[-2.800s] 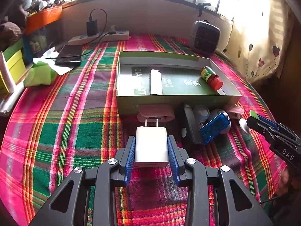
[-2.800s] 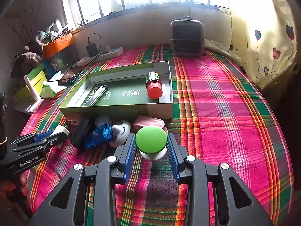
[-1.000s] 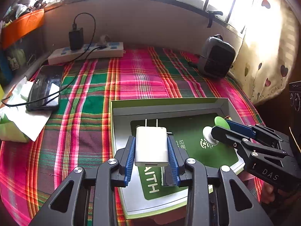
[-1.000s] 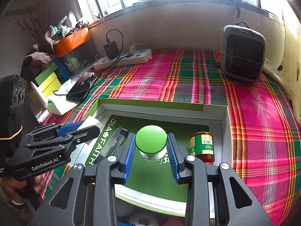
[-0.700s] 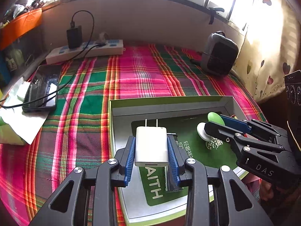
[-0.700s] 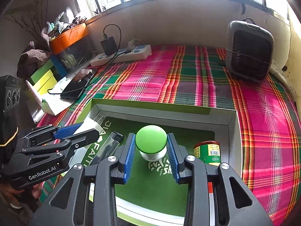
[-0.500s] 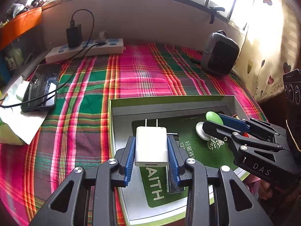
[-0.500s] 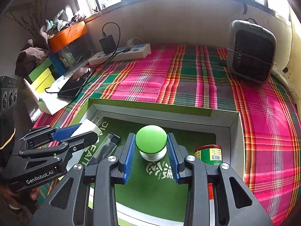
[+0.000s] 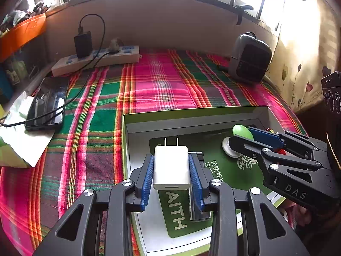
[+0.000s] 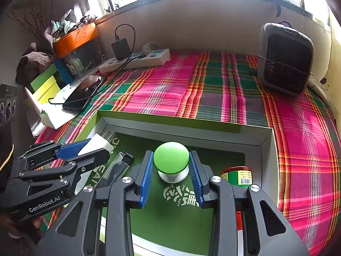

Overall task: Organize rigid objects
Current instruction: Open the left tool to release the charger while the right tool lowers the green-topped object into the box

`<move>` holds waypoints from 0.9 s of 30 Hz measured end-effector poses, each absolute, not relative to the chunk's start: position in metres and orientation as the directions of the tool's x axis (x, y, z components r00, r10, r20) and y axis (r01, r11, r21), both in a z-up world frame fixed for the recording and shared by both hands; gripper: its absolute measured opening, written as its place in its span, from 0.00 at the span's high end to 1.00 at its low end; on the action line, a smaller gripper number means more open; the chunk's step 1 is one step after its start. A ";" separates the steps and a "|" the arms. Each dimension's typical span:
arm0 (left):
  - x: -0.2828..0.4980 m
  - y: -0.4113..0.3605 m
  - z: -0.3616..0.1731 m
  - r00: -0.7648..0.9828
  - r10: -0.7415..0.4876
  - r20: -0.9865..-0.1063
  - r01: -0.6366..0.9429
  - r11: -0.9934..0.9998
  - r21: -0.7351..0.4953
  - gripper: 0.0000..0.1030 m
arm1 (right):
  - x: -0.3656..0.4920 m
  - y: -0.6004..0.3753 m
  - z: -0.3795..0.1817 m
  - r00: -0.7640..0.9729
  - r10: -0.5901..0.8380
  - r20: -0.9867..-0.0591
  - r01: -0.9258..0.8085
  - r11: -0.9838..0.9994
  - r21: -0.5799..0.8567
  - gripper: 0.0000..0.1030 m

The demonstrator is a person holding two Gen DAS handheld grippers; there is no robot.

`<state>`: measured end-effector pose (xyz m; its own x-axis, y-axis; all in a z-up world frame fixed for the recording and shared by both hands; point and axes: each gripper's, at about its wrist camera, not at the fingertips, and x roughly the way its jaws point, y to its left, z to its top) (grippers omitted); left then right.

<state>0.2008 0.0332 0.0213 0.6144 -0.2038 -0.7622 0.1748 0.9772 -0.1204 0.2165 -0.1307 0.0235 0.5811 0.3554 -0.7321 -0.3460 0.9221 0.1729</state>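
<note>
My left gripper [image 9: 171, 166] is shut on a white plug adapter [image 9: 171, 167], prongs pointing away, held over the left part of the open green box [image 9: 191, 112]. My right gripper [image 10: 171, 166] is shut on a green-capped white knob [image 10: 171, 159] above the box's [image 10: 170, 120] green floor. From the left wrist view the right gripper [image 9: 240, 140] and its knob [image 9: 242, 131] hang over the box's right half. From the right wrist view the left gripper [image 10: 91, 149] and the adapter [image 10: 97, 144] sit at the box's left side. A dark lighter [image 10: 116, 168] and a red-lidded bottle [image 10: 236, 176] lie in the box.
The box lies on a plaid cloth [image 9: 149, 85]. Behind it are a power strip [image 9: 96, 58] with a black charger, a phone [image 9: 46, 104] on a cable, white tissue [image 9: 19, 136] at the left and a small grey heater [image 10: 284, 58] at the back right.
Since 2.8 s ago both grippers carried their objects from in front of the box to above its inside. Over the last second the view has barely shifted.
</note>
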 end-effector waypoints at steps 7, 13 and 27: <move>0.201 0.032 0.020 0.617 -0.197 -0.762 0.177 0.978 -0.110 0.68 | 0.216 -0.131 0.023 0.585 0.352 -0.731 -0.346 0.923 0.167 0.66; 0.201 0.032 0.020 0.618 -0.196 -0.761 0.176 0.978 -0.109 0.68 | 0.217 -0.131 0.023 0.586 0.351 -0.730 -0.345 0.924 0.167 0.66; 0.201 0.032 0.019 0.619 -0.198 -0.760 0.177 0.978 -0.110 0.68 | 0.217 -0.132 0.024 0.586 0.354 -0.728 -0.345 0.923 0.172 0.66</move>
